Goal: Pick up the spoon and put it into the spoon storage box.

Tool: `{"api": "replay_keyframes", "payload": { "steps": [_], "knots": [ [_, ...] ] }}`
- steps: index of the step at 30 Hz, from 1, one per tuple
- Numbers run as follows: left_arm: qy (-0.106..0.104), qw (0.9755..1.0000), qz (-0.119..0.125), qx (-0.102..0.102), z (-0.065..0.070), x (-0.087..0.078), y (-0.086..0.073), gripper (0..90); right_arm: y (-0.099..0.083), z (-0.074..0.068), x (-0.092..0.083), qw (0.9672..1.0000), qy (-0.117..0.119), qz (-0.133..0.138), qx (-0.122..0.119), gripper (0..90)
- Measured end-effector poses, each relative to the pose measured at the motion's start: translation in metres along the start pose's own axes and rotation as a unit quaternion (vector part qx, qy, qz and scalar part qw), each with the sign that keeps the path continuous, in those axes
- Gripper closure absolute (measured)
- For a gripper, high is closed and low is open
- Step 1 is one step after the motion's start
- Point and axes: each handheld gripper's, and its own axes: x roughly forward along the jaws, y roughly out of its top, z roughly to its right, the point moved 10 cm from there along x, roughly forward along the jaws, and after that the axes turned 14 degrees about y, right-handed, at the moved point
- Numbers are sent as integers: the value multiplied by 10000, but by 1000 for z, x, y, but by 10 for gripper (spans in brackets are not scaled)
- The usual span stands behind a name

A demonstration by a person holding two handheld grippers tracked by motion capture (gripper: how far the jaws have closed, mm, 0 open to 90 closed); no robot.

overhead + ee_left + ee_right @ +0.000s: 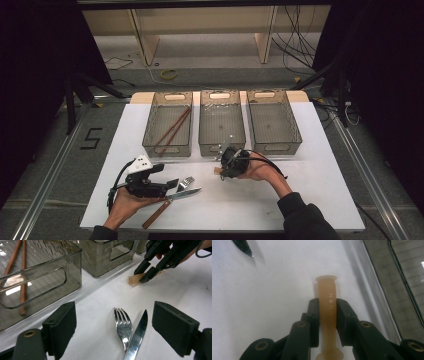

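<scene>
Left bin [168, 131]: far left on the worktop [300, 190]; two brown chopsticks [172, 129] already lie in it.
Left gripper [170, 185]: near left, jaws apart, empty, hovering by the cutlery.
Fork [123, 328] and knife [136, 336]: loose on the worktop, between the left gripper's jaws, touching each other; apparently unsorted.
Middle bin [222, 123]: nothing clear inside.
Right gripper [326, 311]: just near of the middle bin, jaws clamped on a tan silicone handle-like piece [327, 315] resting at worktop level.
Right bin [273, 121]: looks empty.
Progress: judging by this, sorting is early; chopsticks done, three items left.
</scene>
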Motion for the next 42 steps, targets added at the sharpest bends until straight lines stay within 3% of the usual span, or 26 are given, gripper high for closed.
{"api": "replay_keyframes", "payload": {
  "steps": [4,15,23,34,42],
  "knots": [
    [22,10000,1,-23,-2,0,0,193,2,-1,-7,9999,-64,112,80,751],
    [27,10000,-24,-25,-3,1,-1,194,11,-4,-42,9958,-151,820,384,755],
    [36,10000,-21,-65,-5,1,-2,194,30,1,-73,9887,-288,1368,533,753],
    [6,9997,183,-150,-5,-2,3,191,52,11,-101,9823,-563,1711,517,753],
    [10,9996,213,-188,-6,-3,4,191,63,26,-116,9763,-734,1913,689,752]
  ]
}}
